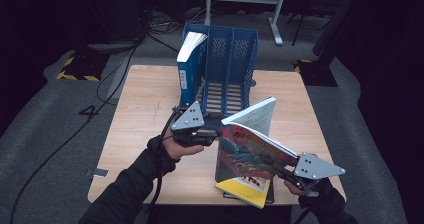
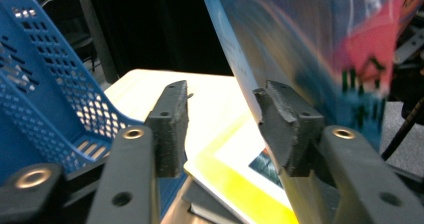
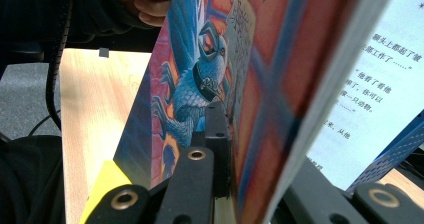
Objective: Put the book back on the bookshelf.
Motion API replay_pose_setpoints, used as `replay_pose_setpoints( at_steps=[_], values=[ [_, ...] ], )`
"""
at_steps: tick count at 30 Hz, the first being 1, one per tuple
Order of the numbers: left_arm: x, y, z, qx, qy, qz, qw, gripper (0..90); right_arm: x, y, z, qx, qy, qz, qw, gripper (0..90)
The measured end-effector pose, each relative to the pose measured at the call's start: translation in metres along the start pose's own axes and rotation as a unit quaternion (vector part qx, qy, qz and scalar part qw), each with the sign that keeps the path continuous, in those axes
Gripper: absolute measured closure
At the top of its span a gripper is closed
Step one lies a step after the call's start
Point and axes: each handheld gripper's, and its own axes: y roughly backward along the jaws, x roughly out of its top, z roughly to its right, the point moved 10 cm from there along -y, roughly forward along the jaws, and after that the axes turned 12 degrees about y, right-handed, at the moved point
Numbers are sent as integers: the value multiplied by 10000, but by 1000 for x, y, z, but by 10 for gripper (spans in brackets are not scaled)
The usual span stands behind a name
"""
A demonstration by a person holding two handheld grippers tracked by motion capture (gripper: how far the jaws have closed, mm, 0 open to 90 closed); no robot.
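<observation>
Right gripper [image 1: 278,170] comes in low from the right, clamped on the colourful book [image 1: 247,156], holding it upright over the bench [image 1: 145,109]. Left gripper [image 1: 212,134] is level beside the book, spread, pinching nothing.

Left gripper [image 2: 225,129] with two black jaws standing apart, colourful paperback book [image 2: 310,44] upright against the right jaw, blue perforated plastic file rack [image 2: 45,94] at left, yellow-edged flat book [image 2: 235,174] below, pale wooden desk [image 2: 210,94] behind.

Blue rack [image 1: 231,59] slots free (left book [image 1: 189,64])
</observation>
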Motion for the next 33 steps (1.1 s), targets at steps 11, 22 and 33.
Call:
replay_pose_setpoints(
  at_steps=[11, 22, 33],
  values=[
    [-50, 16, 8, -13, 123, -723, 9973, 246, 0, 2, -2, 4, 21, 25, 10000, 852],
    [-68, -10, 50, -738, 246, -747, 9942, 277, 1, 2, -4, 16, 41, 52, 10000, 852],
    [-35, -35, 50, -865, 293, -115, 9958, 425, 1, 4, -5, 106, 40, 139, 9998, 848]
  ],
)
